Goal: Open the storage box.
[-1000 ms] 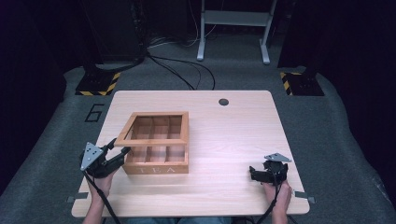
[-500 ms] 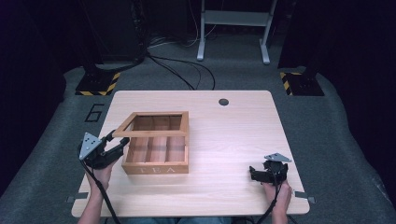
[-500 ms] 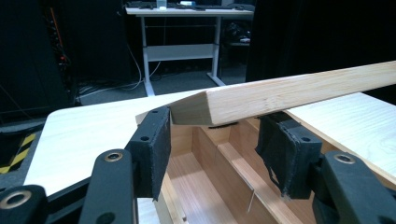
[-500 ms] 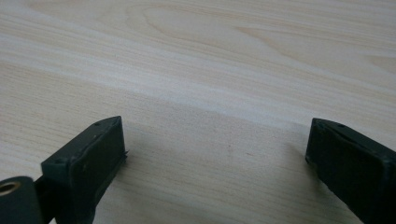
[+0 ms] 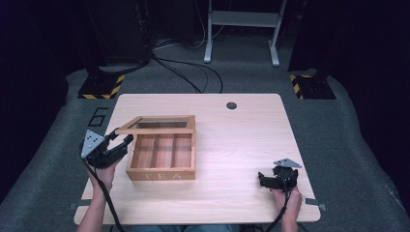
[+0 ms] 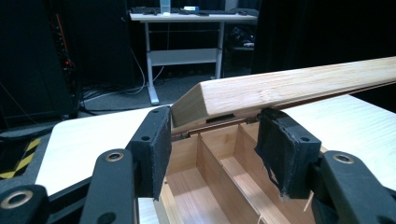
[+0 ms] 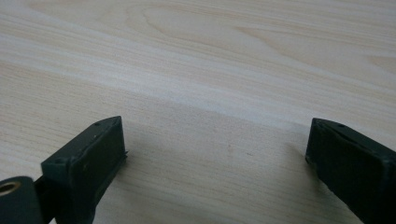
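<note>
Your left gripper (image 5: 126, 141) clasps the lid (image 5: 157, 124) corner (box (image 5: 162, 166) at 9 o'clock); right gripper (image 5: 261, 180) released, on table (image 5: 241, 140).

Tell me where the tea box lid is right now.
In the high view the lid is at the table's left, tilted up over the tea box, its left end between the left gripper's fingers.

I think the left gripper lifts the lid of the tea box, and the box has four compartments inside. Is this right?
Not quite. The left gripper does lift the lid of the tea box, but the high view shows three compartments inside, not four.
</note>
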Action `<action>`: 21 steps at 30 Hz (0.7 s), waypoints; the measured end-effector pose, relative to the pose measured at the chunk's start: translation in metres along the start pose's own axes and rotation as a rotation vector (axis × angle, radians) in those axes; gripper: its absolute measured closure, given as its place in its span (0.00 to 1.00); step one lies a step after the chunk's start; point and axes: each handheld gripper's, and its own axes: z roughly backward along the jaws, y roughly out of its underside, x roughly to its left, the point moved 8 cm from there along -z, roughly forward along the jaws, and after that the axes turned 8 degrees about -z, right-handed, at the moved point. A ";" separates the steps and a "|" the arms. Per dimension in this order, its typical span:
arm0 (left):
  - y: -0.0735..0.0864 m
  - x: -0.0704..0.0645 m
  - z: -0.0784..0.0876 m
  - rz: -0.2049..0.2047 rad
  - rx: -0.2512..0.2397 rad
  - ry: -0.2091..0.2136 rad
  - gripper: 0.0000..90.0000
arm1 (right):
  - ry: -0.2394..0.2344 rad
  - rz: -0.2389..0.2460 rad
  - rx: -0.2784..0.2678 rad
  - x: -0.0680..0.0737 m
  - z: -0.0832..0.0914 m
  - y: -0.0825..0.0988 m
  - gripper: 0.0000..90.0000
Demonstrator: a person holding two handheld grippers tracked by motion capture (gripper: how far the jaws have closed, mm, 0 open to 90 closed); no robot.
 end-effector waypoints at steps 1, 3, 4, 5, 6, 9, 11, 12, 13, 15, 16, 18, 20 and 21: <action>-0.002 0.001 -0.001 -0.006 0.002 -0.003 0.50 | 0.000 0.001 0.000 0.000 0.000 0.000 0.05; -0.003 0.001 -0.001 -0.026 0.008 -0.015 0.51 | 0.000 0.000 0.000 0.000 0.000 0.000 0.05; -0.004 0.001 -0.001 -0.033 0.011 -0.018 0.52 | 0.000 0.000 0.000 0.000 0.000 0.000 0.05; -0.004 0.002 -0.002 -0.039 0.010 -0.023 0.52 | 0.000 0.000 0.000 0.000 0.000 0.000 0.05; -0.004 0.002 -0.004 -0.041 0.006 -0.027 0.53 | 0.000 0.001 0.000 0.000 0.000 0.000 0.05; -0.004 0.003 -0.006 -0.053 0.015 -0.034 0.54 | 0.000 0.001 0.000 0.000 0.000 0.000 0.05; -0.005 0.005 -0.008 -0.063 0.009 -0.043 0.55 | 0.000 0.000 0.000 0.000 0.000 0.000 0.05; -0.006 0.005 -0.008 -0.065 0.007 -0.044 0.55 | 0.000 0.000 0.000 0.000 0.000 0.000 0.05; -0.007 0.005 -0.007 -0.063 0.003 -0.047 0.57 | 0.000 0.000 0.000 0.000 0.000 0.000 0.05; -0.009 0.007 -0.007 -0.064 -0.003 -0.052 0.60 | 0.000 0.000 0.000 0.000 0.000 0.000 0.05; -0.009 0.007 -0.007 -0.064 -0.003 -0.052 0.62 | 0.000 0.000 0.000 0.000 0.000 0.000 0.05; -0.011 0.011 -0.006 -0.058 -0.014 -0.060 0.67 | 0.000 0.000 0.000 0.000 0.000 0.000 0.05; -0.012 0.012 -0.006 -0.058 -0.017 -0.056 0.68 | 0.000 0.000 0.000 0.000 0.000 0.000 0.05; -0.013 0.012 -0.007 -0.057 -0.018 -0.057 0.69 | 0.000 0.000 0.000 0.000 0.000 0.000 0.05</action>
